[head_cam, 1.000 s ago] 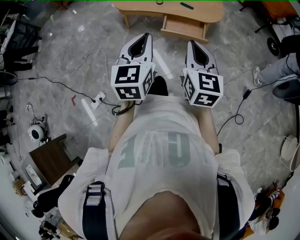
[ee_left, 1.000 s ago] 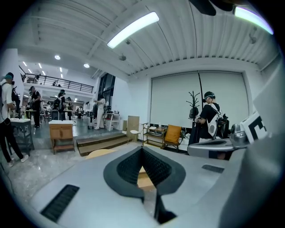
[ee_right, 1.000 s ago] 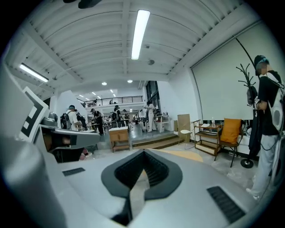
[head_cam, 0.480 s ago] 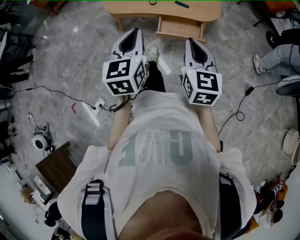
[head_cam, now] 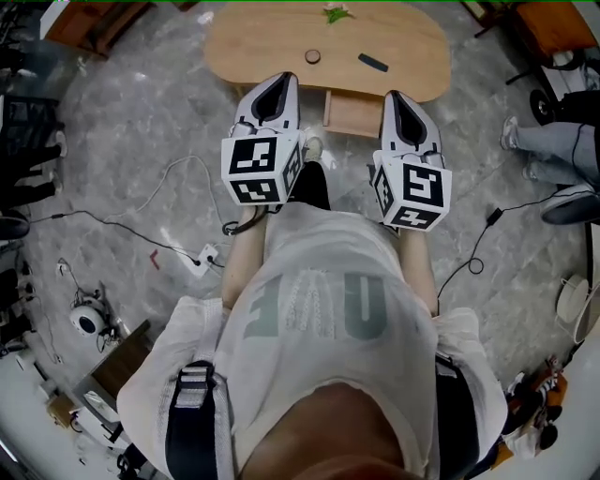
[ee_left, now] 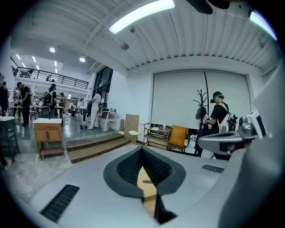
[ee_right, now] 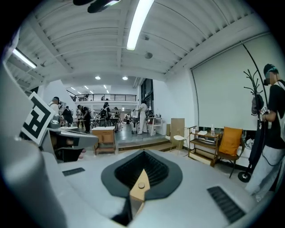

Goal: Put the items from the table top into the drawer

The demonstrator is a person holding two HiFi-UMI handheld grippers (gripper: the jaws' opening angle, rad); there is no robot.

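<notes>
An oval wooden table stands ahead at the top of the head view. On it lie a small round item, a dark flat bar and a green item at the far edge. Its drawer hangs pulled out under the front edge. My left gripper and right gripper are held side by side short of the table, both shut and holding nothing. Between the left gripper's jaws shows a strip of tabletop. The right gripper's narrow slit frames the round item.
Cables and a power strip lie on the grey floor to the left. A seated person's legs are at the right edge. Wooden furniture stands at the top left, a low dark table at the bottom left.
The table has slid further into view and nearer as the person walks forward. Both shut grippers have advanced with the body toward the drawer.
</notes>
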